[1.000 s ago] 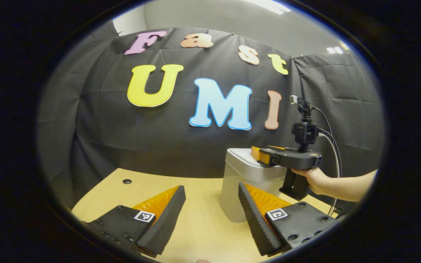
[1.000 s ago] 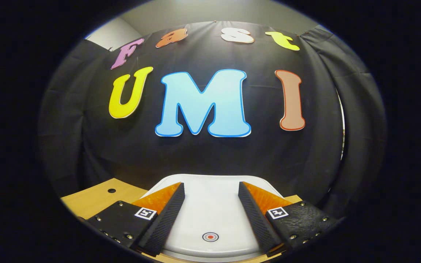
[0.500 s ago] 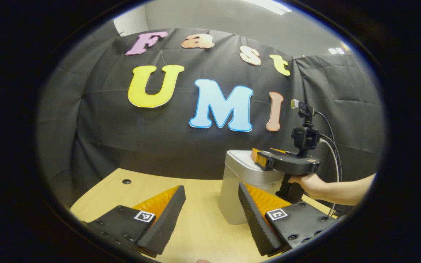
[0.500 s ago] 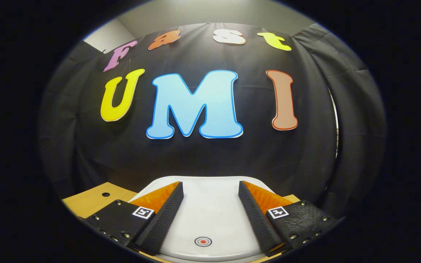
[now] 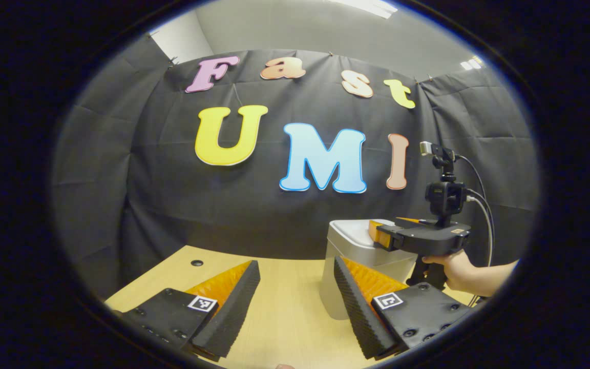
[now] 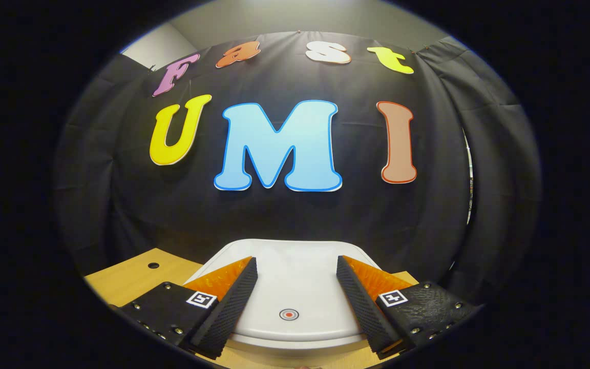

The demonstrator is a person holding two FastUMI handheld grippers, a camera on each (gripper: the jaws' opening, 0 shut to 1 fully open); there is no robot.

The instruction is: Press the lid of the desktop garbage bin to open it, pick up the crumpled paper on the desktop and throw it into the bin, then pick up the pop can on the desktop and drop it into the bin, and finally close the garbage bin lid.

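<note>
Bin, a pale grey plastic desktop one [image 6: 295,287], stands lid-shut on our wooden bench [image 5: 279,312]. Right tongs [image 6: 296,300] and left tongs [image 5: 296,302] gape, holding nothing; pressing off the lid's red dot [image 6: 289,314] may fail to release it.

**Gripper poised over the closed bin lid**

The right gripper [image 6: 295,302] sits just above the white lid [image 6: 295,261] of the bin, its two fingers spread wide apart with nothing between them. One finger [image 6: 228,302] lies over the lid's left part, the other over its right part. Between them, toward the lid's near edge, a small round red-and-white mark [image 6: 289,314] shows on the flat top. The lid lies flat and closed. A strip of light wooden table [image 6: 131,277] with a small dark hole [image 6: 153,265] shows to the left of the bin. Whether the fingers touch the lid cannot be told.
</note>
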